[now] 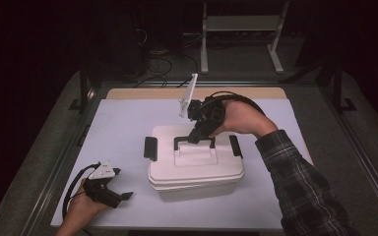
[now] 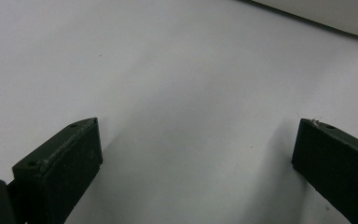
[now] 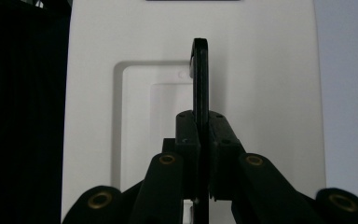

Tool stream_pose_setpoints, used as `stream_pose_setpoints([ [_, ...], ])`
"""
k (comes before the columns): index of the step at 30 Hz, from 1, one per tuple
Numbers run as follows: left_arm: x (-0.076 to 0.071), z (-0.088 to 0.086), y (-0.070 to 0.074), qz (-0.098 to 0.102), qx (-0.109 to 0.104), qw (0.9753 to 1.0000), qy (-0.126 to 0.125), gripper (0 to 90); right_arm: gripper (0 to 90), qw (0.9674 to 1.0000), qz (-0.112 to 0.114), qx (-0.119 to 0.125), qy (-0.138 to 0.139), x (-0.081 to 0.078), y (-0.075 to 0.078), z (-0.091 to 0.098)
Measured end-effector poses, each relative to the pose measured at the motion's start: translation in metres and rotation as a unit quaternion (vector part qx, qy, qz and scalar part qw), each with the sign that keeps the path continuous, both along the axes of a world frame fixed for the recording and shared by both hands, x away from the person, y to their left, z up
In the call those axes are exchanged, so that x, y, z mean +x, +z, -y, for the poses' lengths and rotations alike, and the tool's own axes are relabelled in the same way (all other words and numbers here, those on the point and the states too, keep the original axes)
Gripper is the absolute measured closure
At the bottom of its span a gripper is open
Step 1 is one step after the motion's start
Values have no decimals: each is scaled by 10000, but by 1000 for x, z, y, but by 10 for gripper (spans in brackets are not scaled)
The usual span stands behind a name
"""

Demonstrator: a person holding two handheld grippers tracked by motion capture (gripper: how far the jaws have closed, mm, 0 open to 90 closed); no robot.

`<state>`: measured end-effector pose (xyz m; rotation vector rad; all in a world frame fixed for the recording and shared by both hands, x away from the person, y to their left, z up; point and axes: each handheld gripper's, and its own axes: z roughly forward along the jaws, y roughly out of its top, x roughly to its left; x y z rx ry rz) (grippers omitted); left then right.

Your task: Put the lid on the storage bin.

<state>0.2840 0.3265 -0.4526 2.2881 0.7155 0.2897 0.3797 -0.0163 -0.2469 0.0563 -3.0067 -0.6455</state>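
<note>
A white lidded box (image 1: 195, 169) sits mid-table, with a black latch at each end of its lid and a black carry handle (image 1: 193, 141) on top. My right gripper (image 1: 196, 137) reaches down from behind onto that handle. In the right gripper view both pads clamp the thin black handle (image 3: 199, 79), which stands upright over the white lid (image 3: 261, 93). My left gripper (image 1: 124, 196) rests on the white sheet to the left of the box. In the left gripper view its fingers (image 2: 65, 163) stand wide apart with nothing but bare sheet between them.
A white sheet (image 1: 123, 123) covers the table, and a wooden strip (image 1: 142, 93) shows along its far edge. Black rails frame the table. Beyond it stand a white frame (image 1: 241, 29) and loose cables (image 1: 162, 61) on the dark floor.
</note>
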Motion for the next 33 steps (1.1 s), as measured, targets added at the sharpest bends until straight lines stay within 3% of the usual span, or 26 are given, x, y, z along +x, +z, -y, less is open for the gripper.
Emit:
stream_pose_setpoints([
  [5,0,0,0,-1,4,10000,-1,5,843,9999,25,77,69,-2,-2,0],
  [10,0,0,0,3,-13,10000,15,5,840,10000,9,-50,86,-3,-9,-6],
  [14,0,0,0,-1,-5,10000,4,5,833,9999,4,85,73,-3,-11,-3],
  [15,0,0,0,0,-9,10000,9,5,816,9999,2,108,33,-4,-11,-2],
  [18,0,0,0,-3,-4,10000,7,5,639,9994,34,267,-200,-3,-12,2],
  [19,0,0,0,-4,-6,10000,7,5,527,9985,142,411,-342,-4,-12,7],
  [21,0,0,0,-6,-7,10000,9,5,489,9978,168,448,-454,-4,-11,10],
  [27,0,0,0,-7,-12,10000,12,5,279,9907,470,619,-1115,-4,-13,36],
  [33,0,0,0,-5,-24,10000,20,5,154,9784,678,818,-1774,-6,-19,74],
])
